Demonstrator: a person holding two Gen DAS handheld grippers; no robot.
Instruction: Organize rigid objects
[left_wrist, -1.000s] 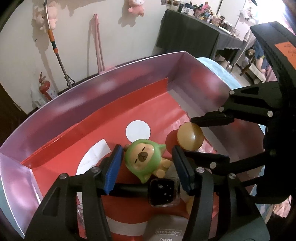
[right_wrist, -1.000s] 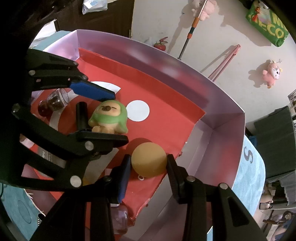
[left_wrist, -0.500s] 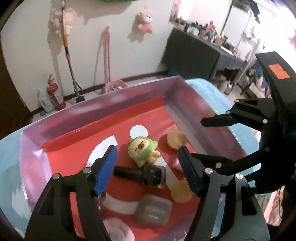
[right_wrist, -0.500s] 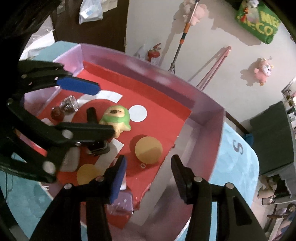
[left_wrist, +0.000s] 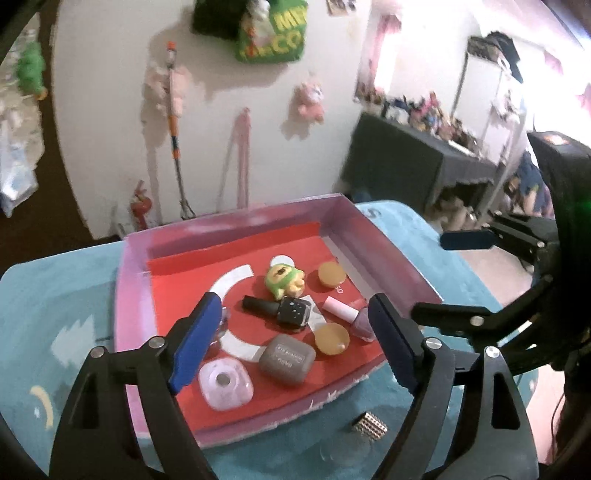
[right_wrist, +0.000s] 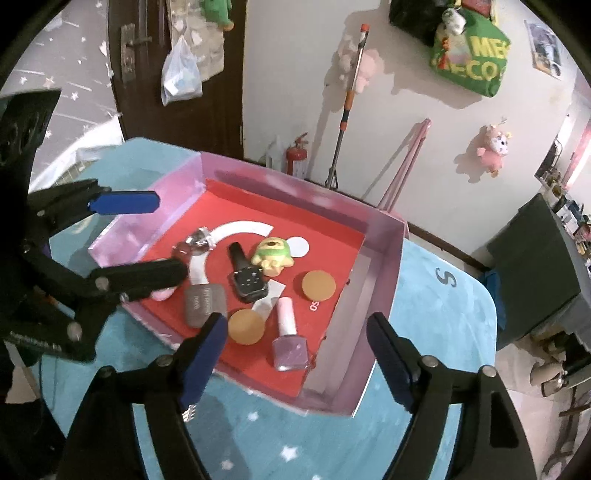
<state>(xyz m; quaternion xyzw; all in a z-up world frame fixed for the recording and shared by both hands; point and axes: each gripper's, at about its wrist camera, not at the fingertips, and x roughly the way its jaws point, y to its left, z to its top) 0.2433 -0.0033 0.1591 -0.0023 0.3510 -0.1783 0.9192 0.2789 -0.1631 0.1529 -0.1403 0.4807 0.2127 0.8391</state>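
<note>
A pink box (left_wrist: 391, 254) (right_wrist: 384, 266) with a red floor sits on a blue cloth. In it lie a green figurine (left_wrist: 283, 280) (right_wrist: 271, 254), a black nail polish bottle (left_wrist: 280, 309) (right_wrist: 245, 275), a purple one (right_wrist: 290, 336) (left_wrist: 351, 317), two tan discs (left_wrist: 331, 274) (left_wrist: 331, 338) (right_wrist: 318, 285) (right_wrist: 246, 326), a grey eyeshadow case (left_wrist: 287, 360) (right_wrist: 204, 304) and a pink case (left_wrist: 225, 382). My left gripper (left_wrist: 293, 341) is open and empty above the box's near side. My right gripper (right_wrist: 295, 360) is open and empty above the box's near corner.
A small metallic cube (left_wrist: 369, 437) lies on the blue cloth (left_wrist: 55, 295) in front of the box, beside a clear round lid (left_wrist: 343, 450). A glass bottle (right_wrist: 194, 243) lies in the box's left part. A mop, plush toys and a dark table stand behind.
Both grippers have drawn back and up from the box, away from the figurine and the tan disc. Both have opened wider. The whole box and the cloth show now.
</note>
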